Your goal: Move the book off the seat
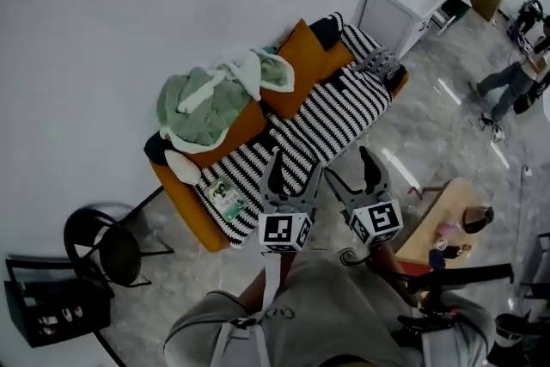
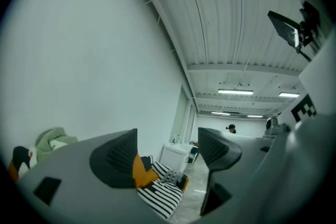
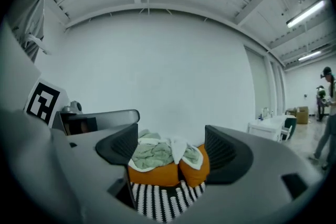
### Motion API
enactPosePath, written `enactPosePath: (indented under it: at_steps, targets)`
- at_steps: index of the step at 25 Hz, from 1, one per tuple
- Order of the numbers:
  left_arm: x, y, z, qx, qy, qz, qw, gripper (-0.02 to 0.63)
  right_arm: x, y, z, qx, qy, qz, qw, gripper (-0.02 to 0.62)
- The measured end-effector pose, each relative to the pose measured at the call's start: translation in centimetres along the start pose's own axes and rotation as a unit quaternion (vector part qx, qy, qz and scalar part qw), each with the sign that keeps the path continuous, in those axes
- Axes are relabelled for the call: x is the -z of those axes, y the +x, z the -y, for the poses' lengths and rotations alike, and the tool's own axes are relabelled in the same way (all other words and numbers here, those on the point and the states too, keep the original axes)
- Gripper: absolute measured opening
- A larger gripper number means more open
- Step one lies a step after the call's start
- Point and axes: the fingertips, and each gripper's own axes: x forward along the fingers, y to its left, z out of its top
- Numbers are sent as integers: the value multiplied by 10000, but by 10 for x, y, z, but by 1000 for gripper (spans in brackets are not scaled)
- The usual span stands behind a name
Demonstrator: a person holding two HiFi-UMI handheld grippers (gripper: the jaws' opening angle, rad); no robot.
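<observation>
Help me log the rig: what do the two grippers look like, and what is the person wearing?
The left gripper and right gripper match: grey bodies, black ribbed pads, each with a white cube bearing black square markers. The person wears grey clothes.

An orange sofa is shown upholstered in smooth, matt cloth and covered by a black-and-white striped throw that looks to be a coarse knit. A green-and-white fleece is seen soft and fluffy, the book paper-covered. The floor is finished in glossy, marble-look stone. The left gripper and right gripper are moulded in matt grey plastic, their pads ribbed.
</observation>
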Motion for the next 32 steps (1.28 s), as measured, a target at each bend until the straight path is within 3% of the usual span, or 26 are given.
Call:
enactPosePath:
  at_steps: [7, 11, 14, 19, 26, 29, 32]
  targets:
    - [-40, -35, -141, -1205, 156, 229, 9923, 357, -4, 108, -81, -843, -46, -179, 9963, 402]
    - [-62, -47, -191, -1772, 567, 360, 9819, 357, -6, 157, -111, -1401, 43, -63, 9901, 402]
    - [-82, -59, -225, -2344, 845, 506, 9671, 357, -7, 200, -139, -1938, 93, 26, 9810, 402]
    - [-99, -79, -274, -3436, 1041, 508, 9320, 357, -13, 263, -180, -2958, 232, 118, 9549, 402]
    - [-123, -95, -315, -4466, 1349, 447, 8834, 357, -25, 343, -222, -3744, 680, 193, 9246, 402]
    - [-122, -96, -325, -4634, 1365, 435, 8745, 357, -20, 357, -232, -3852, 789, 181, 9193, 402]
    - [-131, -95, -332, -4579, 1436, 462, 8761, 357, -23, 359, -239, -3872, 810, 161, 9183, 402]
